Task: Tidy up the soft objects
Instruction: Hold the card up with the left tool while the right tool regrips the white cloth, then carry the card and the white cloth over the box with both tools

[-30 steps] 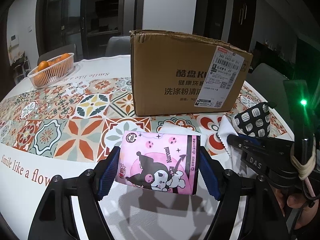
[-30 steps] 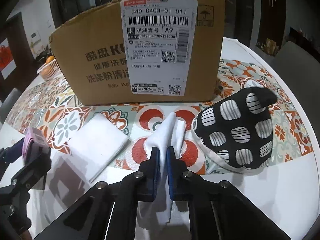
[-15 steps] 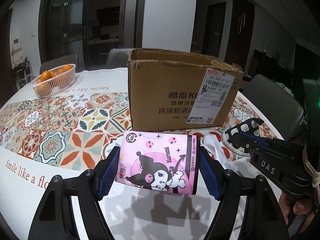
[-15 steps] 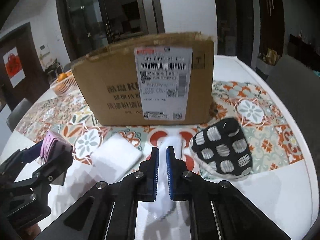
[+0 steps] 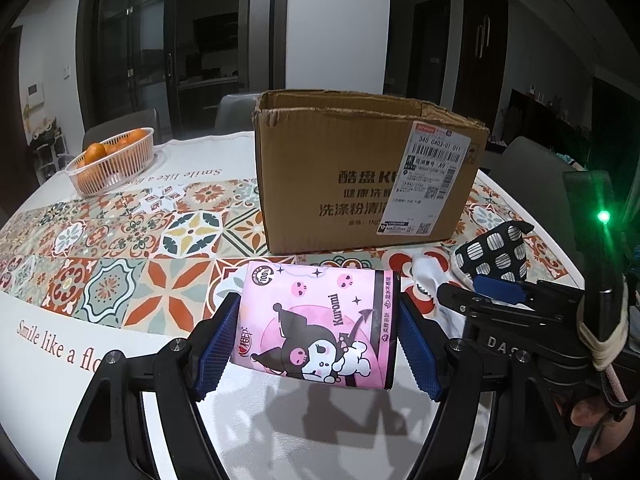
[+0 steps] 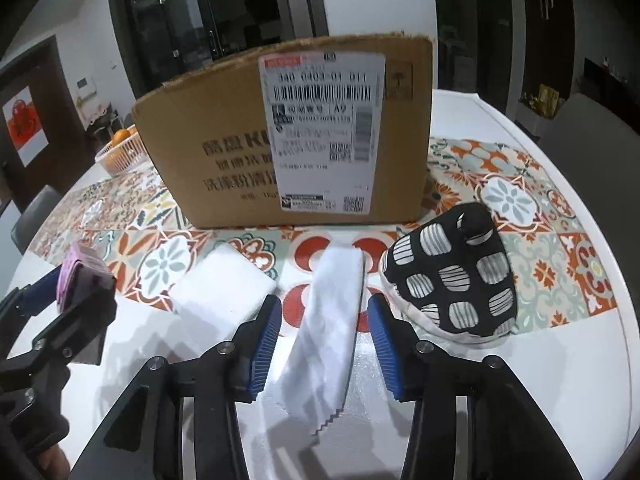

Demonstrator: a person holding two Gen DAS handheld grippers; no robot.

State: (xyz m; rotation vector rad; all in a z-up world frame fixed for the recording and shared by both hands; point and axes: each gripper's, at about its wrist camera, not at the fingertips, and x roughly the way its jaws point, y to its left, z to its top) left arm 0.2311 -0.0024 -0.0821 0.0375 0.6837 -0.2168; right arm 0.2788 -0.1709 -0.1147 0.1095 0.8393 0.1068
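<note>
While the round table (image 5: pixel 80 380) carries everything, the open cardboard box (image 5: pixel 360 184) stands at the middle of its patterned runner, the likely place for the soft things. Toward the near right edge lies the black spotted mitt (image 6: pixel 452 280), with a folded white pad (image 6: pixel 224 292) left of it. The left gripper (image 5: pixel 316 340) is clamped on the pink tissue pack (image 5: pixel 320 324), holding it above the near edge, the box straight ahead of it. The right gripper (image 6: pixel 320 340) has just been opening; its jaws stand apart with the white cloth (image 6: pixel 328 328) between them, untouched by either pad. That cloth lies on the tabletop with its long axis pointing away toward the box. Of the two hands, the left looks readier for the drop, since it alone holds something.
</note>
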